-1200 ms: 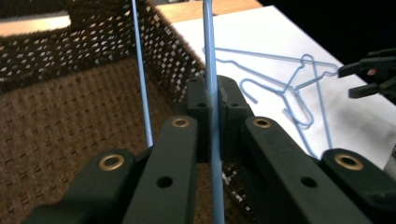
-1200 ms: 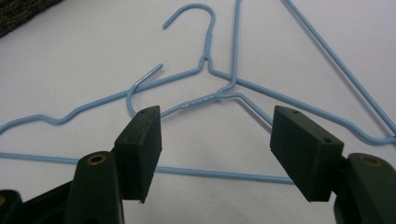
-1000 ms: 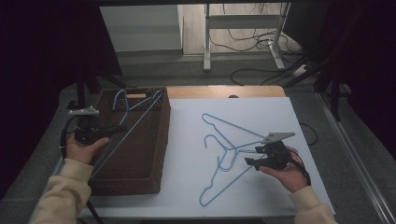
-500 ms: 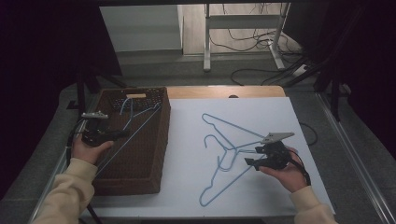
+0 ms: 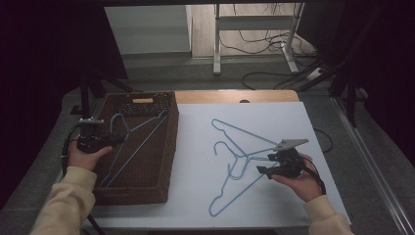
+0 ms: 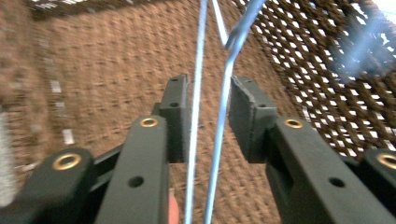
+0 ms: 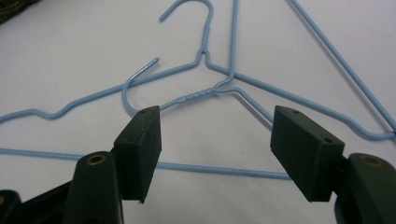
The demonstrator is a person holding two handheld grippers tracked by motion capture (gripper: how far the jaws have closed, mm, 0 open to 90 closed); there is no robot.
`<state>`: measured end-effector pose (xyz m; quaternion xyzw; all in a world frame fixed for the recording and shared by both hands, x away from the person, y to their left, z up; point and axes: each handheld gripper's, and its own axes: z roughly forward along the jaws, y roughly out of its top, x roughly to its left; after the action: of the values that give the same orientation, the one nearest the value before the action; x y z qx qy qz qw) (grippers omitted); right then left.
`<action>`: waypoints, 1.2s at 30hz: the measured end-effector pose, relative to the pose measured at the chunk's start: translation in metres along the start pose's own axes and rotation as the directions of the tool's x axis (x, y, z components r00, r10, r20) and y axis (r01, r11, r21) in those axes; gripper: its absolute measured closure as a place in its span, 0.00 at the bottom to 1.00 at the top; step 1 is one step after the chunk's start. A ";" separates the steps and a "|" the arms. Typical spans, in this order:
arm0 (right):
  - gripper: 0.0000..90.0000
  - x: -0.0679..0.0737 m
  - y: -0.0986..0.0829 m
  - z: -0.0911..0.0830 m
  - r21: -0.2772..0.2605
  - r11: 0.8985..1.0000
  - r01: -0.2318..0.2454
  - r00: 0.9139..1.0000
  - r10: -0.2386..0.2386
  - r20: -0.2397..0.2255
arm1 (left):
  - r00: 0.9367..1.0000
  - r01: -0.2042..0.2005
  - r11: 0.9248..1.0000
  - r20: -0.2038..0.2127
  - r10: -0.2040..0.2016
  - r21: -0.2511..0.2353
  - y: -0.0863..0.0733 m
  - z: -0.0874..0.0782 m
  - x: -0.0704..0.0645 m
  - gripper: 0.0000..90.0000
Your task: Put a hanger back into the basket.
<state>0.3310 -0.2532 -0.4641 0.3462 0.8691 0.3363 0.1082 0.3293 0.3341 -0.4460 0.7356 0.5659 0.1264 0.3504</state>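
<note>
High view: left gripper (image 5: 117, 139) sits over the wicker basket (image 5: 166, 161) at the bench's (image 5: 195, 196) 9 o'clock side, at a blue wire hanger (image 5: 128, 147) that lies inside the basket, long axis running roughly 1 to 7 o'clock, hook up toward the far wall. Right gripper (image 5: 263, 164) hovers at approx 4 o'clock on the bench, fingers aimed toward 9 o'clock at two more blue hangers (image 5: 240, 161) lying crossed on the white top, just beside its tips; this hand is by far the nearer one to that pair. Open bench all round them, near edge not close. Left gripper view: fingers (image 6: 175, 116) apart w/ two wire runs of the basket hanger (image 6: 222, 116) passing between them, running away toward 12 o'clock; pads look near the wire but not pressed on it, so prob. just letting go or about to close – can't tell contact for sure. Basket floor (image 6: 93, 84) right below, so little room to go lower. Right gripper view: fingers (image 7: 140, 140) spread wide, nothing between. Nearer hanger's twisted neck (image 7: 198, 94) lies dead ahead at 12 o'clock, its hook (image 7: 135, 79) curling off to 10 o'clock, the 2nd hanger's hook (image 7: 194, 11) farther off. Judgement: next grab turns on a short straight push fwd onto that neck.
</note>
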 end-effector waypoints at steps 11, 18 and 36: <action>0.37 0.001 0.000 0.001 0.009 1.000 -0.007 1.000 0.007 -0.001 | 1.000 0.004 1.000 -0.018 -0.005 -0.028 -0.004 -0.020 -0.010 0.48; 0.37 0.001 0.000 0.001 0.003 1.000 -0.003 1.000 0.003 -0.003 | 0.992 -0.057 0.995 0.104 0.065 -0.087 -0.004 -0.030 -0.040 0.37; 0.36 0.000 0.001 -0.003 -0.024 1.000 0.001 1.000 -0.002 -0.011 | 0.928 -0.179 0.973 0.303 0.217 -0.148 -0.024 -0.022 -0.117 0.25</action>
<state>0.3304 -0.2542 -0.4611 0.3423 0.8659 0.3485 0.1076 0.2603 0.2368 -0.4216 0.7777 0.4167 0.0741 0.4648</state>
